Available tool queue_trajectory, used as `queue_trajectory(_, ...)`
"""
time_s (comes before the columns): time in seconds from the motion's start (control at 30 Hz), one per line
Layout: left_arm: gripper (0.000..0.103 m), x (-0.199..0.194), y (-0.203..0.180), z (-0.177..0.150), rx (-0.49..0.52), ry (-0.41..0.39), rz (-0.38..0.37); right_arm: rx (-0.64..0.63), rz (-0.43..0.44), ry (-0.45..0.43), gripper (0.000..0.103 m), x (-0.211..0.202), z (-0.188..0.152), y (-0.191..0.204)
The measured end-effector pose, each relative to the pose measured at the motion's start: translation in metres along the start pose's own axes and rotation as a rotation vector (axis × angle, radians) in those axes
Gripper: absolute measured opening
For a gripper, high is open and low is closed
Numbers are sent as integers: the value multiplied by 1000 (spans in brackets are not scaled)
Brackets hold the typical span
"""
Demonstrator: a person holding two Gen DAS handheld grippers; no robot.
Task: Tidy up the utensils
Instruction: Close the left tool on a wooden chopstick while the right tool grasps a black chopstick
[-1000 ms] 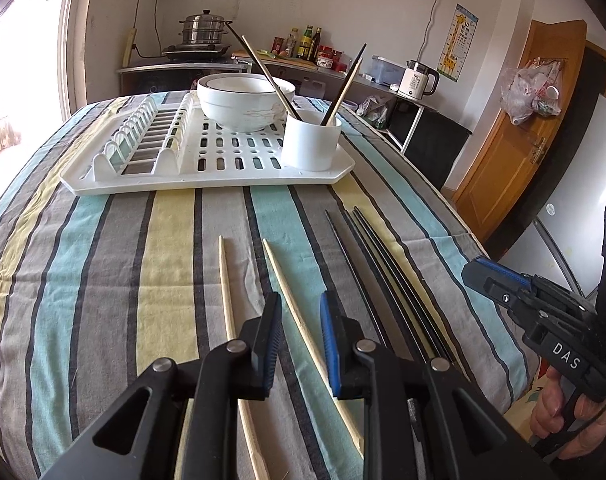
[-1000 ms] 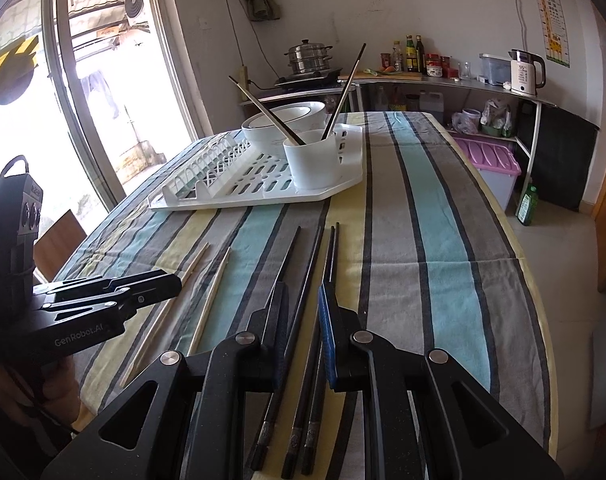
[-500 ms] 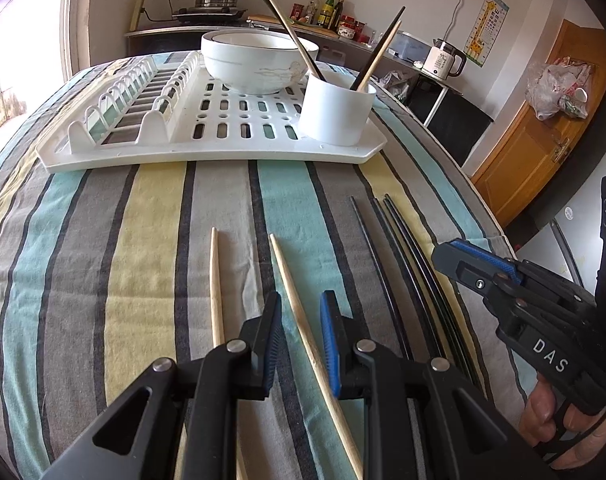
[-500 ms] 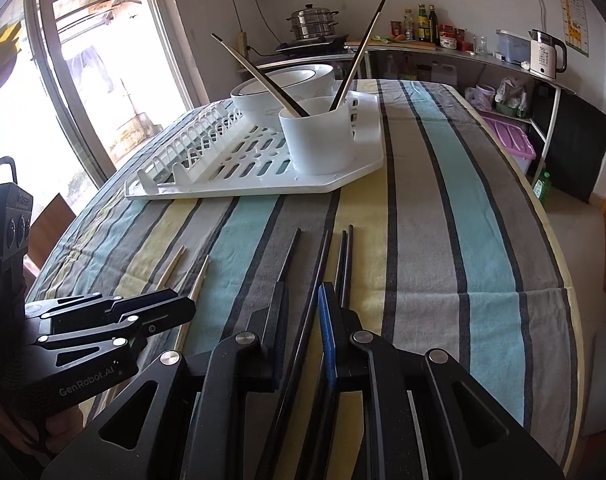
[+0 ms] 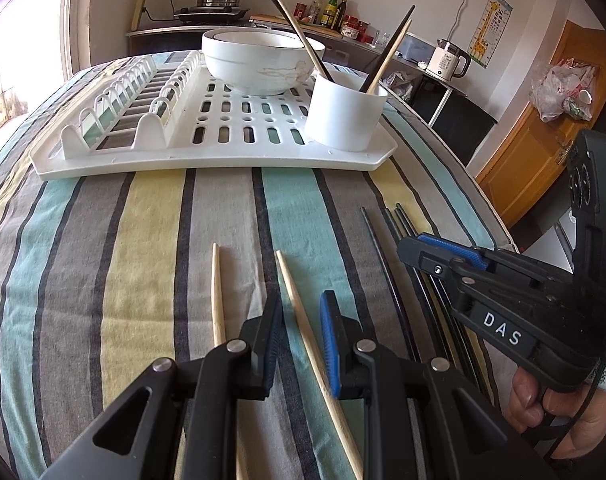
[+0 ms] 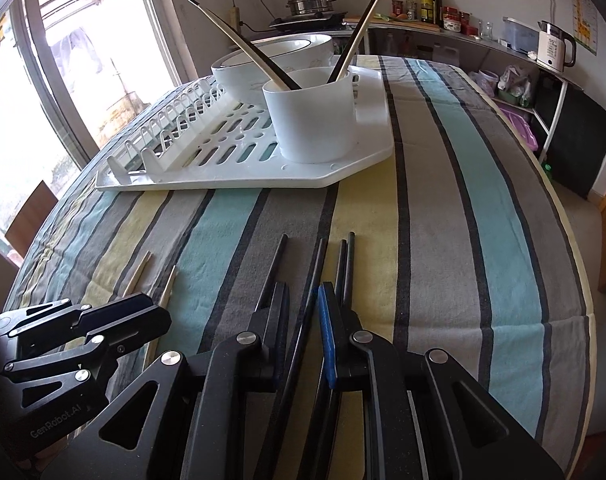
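Both grippers low over chopsticks at the table's near edge

We read "DAS" on the right gripper (image 5: 417,249) from the left view and "GenRobot.AI" on the left gripper (image 6: 143,312) from the right. Each stands narrowly parted: the left straddles a wooden chopstick (image 5: 303,320), the right a black chopstick (image 6: 309,292), neither visibly pinched. Only the left view shows a hand (image 5: 559,412). The white cup (image 6: 315,120) sits in the drying rack (image 6: 231,172), toward the far edge.

- Left gripper (image 5: 301,330) angled downward, jaws a narrow gap apart, pads pressing on nothing.
- Right gripper (image 6: 303,330) angled downward alongside, jaws likewise slightly parted.
- Right hand (image 5: 559,408) wrapped around its handle.
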State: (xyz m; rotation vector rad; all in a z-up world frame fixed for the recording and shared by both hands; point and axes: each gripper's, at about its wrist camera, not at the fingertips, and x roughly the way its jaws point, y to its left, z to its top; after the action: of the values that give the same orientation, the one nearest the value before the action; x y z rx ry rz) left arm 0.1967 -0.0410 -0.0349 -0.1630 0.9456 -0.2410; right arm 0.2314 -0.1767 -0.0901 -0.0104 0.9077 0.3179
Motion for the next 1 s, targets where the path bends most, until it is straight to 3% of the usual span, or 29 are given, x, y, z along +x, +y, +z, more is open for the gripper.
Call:
queue_trajectory(0.3, 21, 3, -8, 2, 34, -4, 48, -28, -51, 15, 10, 8, 6, 6)
queue_trajectory(0.47, 8, 5, -10, 3, 52, -10, 86, -25, -56, 17, 6, 9, 8, 5)
queue_trajectory(0.73, 5, 5, -4, 10, 30, -3, 51, 3, -10, -2, 5, 2, 8, 3)
queue_trajectory(1.0, 5, -28, -7, 28, 42, -82, 20, 12, 28, -103, 5, -36, 20, 7)
